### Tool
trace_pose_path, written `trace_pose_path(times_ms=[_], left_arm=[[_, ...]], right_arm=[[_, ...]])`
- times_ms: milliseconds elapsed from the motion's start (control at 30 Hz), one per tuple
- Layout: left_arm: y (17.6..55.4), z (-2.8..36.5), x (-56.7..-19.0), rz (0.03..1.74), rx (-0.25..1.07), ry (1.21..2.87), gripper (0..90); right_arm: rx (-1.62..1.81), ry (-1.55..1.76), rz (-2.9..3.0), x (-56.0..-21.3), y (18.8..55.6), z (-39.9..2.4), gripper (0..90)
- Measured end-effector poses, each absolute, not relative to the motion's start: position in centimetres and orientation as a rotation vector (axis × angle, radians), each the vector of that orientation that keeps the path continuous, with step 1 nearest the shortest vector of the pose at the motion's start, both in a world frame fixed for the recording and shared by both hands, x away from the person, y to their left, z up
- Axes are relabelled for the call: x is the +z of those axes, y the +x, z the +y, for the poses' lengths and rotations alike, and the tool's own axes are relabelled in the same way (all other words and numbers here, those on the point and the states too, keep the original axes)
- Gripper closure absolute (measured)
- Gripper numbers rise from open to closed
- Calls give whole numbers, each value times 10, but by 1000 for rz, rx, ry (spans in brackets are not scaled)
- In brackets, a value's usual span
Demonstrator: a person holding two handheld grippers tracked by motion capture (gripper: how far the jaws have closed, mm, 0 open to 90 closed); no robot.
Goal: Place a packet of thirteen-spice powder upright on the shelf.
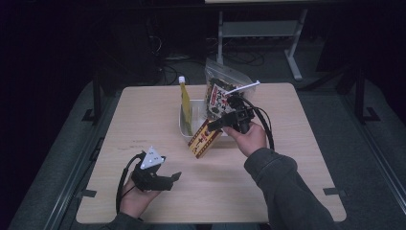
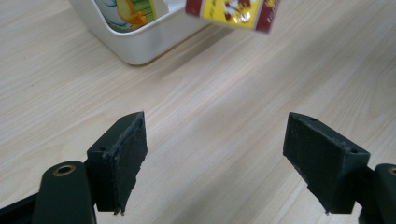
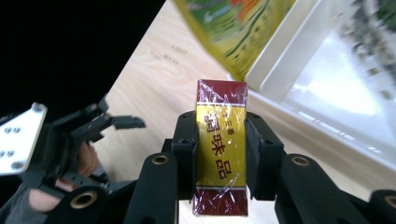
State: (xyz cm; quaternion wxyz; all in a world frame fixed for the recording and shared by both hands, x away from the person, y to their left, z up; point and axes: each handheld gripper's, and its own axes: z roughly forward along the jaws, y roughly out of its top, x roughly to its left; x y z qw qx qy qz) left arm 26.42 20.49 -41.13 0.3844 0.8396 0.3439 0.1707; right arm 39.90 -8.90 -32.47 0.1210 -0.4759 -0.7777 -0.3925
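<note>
My right gripper (image 1: 218, 123) is shut on a red and yellow box (image 1: 205, 139) wrapped in clear film, and holds it tilted in the air beside the front of a white bin (image 1: 182, 125). In the right gripper view the box (image 3: 221, 140) stands upright between the pads, with the bin (image 3: 289, 60) behind it. My left gripper (image 1: 174, 177) rests low near the table's front left. Its jaws stand wide open over bare wood (image 2: 215, 144) with nothing between them.
A yellow pouch (image 1: 185, 105) stands upright in the white bin, and a clear zip bag of dark snacks (image 1: 221, 91) leans at its far side. The wooden table (image 1: 287, 158) has free room at the left and right. Dark floor and desk legs lie beyond.
</note>
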Motion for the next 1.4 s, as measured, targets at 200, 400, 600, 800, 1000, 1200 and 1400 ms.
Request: trace_pose_path(times_ms=[200, 400, 600, 800, 1000, 1200, 1400], left_arm=[[265, 210, -413, 894, 430, 2133, 210], [266, 216, -417, 919, 424, 2119, 211], [266, 219, -417, 929, 431, 2108, 212], [267, 222, -418, 942, 417, 2092, 212], [268, 226, -418, 950, 421, 2088, 213], [267, 226, -419, 948, 423, 2093, 215], [268, 227, -419, 951, 426, 2087, 216]], right_arm=[[-1155, -1461, -2284, -319, 407, -92, 680], [-1181, -1541, -2297, -311, 416, -94, 679], [-1199, -1607, -2303, -304, 427, -91, 679], [-1207, -1667, -2289, -304, 438, -84, 679], [-1222, -1707, -2279, -305, 447, -76, 679], [-1235, -1757, -2257, -304, 455, -70, 678], [-1237, -1809, -2227, -308, 462, -67, 678]])
